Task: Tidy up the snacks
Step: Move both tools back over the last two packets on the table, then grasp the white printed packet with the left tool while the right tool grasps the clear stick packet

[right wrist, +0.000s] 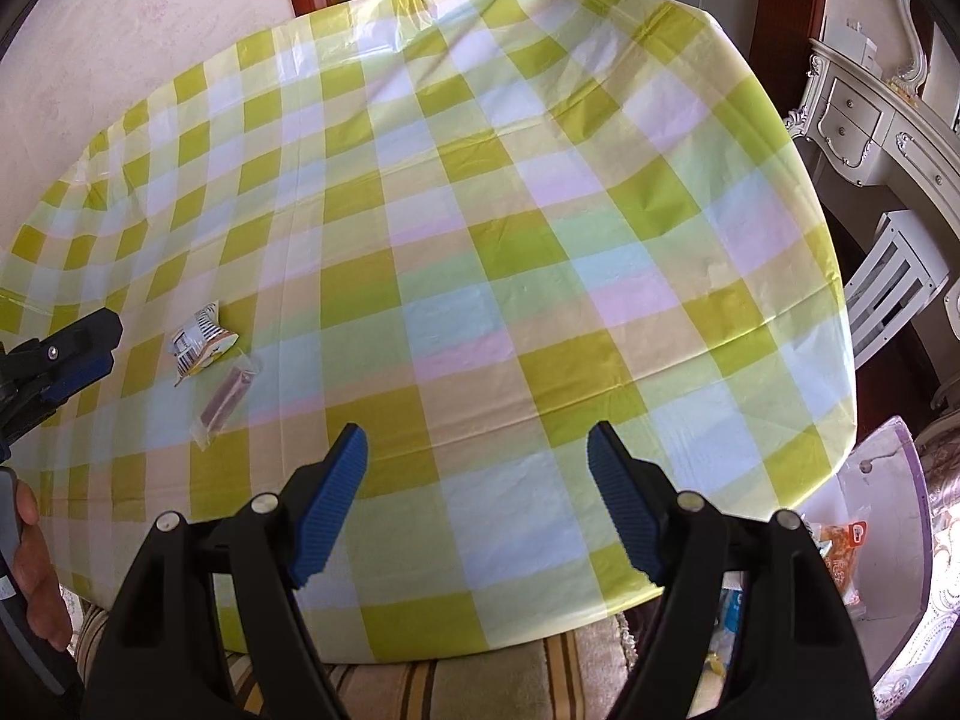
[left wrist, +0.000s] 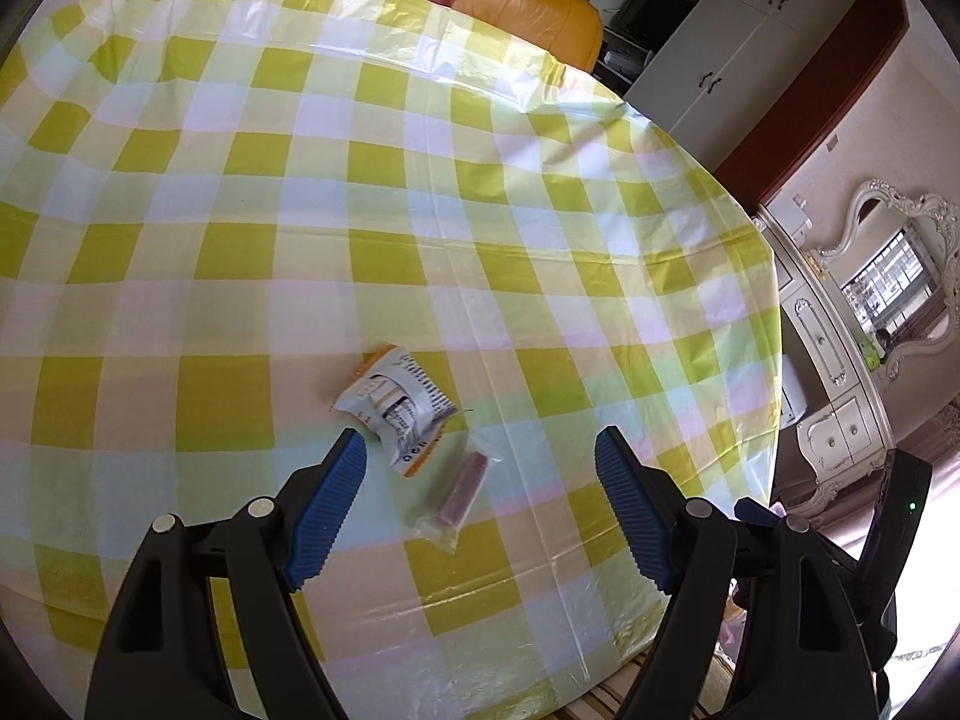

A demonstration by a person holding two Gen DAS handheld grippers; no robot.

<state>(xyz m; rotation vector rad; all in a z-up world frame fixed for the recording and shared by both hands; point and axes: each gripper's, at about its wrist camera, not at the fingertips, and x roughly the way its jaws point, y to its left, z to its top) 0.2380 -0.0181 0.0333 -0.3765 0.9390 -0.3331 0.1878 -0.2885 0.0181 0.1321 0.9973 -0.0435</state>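
On a table under a yellow-green and white checked tablecloth (left wrist: 420,192) lie two snacks, which serve as the landmark for everything else. One is a crumpled white packet with orange edging (left wrist: 399,402), and just beside it, nearly touching its lower corner, is a brownish bar sealed in a clear wrapper (left wrist: 459,489). Both rest near the table's front edge. Above them hangs the left gripper (left wrist: 480,450), angled downward, its blue ribbed fingers (left wrist: 327,516) spread wide apart with nothing clasped; in the left wrist view the packet sits just inside the left-hand finger and the bar lies in the gap, neither one touched. Well to the right of the snacks, over bare cloth, hangs the right gripper (right wrist: 477,450), likewise spread wide and holding nothing. From the right wrist view, the snacks appear far to the left, with the left gripper's tip beyond them and part of a person's hand (right wrist: 36,576) below. Behind the table stands an orange leather chair (left wrist: 528,12).
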